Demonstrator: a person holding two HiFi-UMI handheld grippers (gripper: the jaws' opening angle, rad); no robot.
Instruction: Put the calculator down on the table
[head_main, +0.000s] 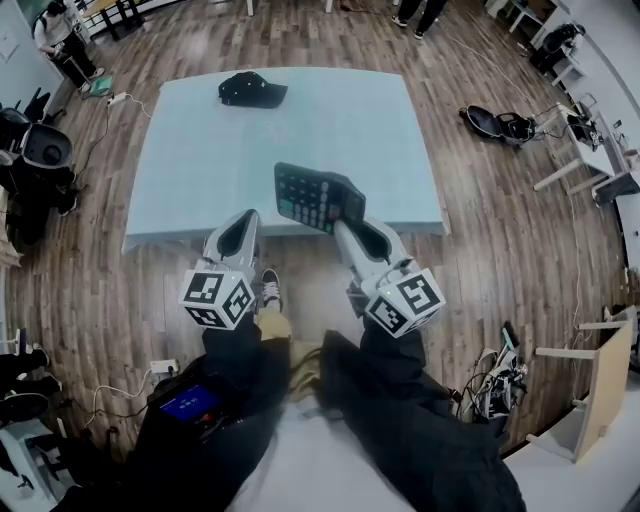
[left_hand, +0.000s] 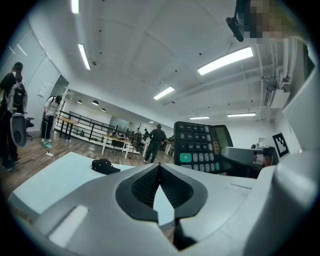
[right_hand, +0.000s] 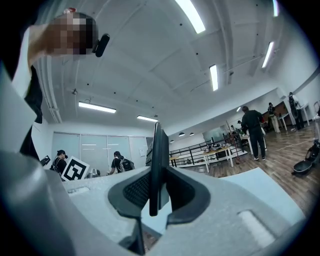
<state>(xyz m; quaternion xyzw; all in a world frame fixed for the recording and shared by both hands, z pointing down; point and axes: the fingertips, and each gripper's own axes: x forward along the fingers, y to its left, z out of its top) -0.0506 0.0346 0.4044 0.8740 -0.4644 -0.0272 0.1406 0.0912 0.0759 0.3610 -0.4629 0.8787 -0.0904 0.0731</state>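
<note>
Long white ceiling lights (left_hand: 231, 60) are glowing above the left gripper (left_hand: 160, 167). Brown wood-plank floor (head_main: 500, 260) is spreading beneath it; a black metal railing (left_hand: 80, 121) is standing far ahead.

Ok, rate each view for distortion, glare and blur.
Head view: heavy fisheye bows the table edges; evenly lit, sharp. Left gripper view: ceiling strip lights flare white; calculator keys are legible. Right gripper view: dark vignette corners, calculator edge-on and silhouetted.

Pale blue rectangular table (head_main: 380, 130) on wood-plank floor (head_main: 500, 250); one black fabric cap (head_main: 252, 90) lies at 11 o'clock, near far edge.
</note>
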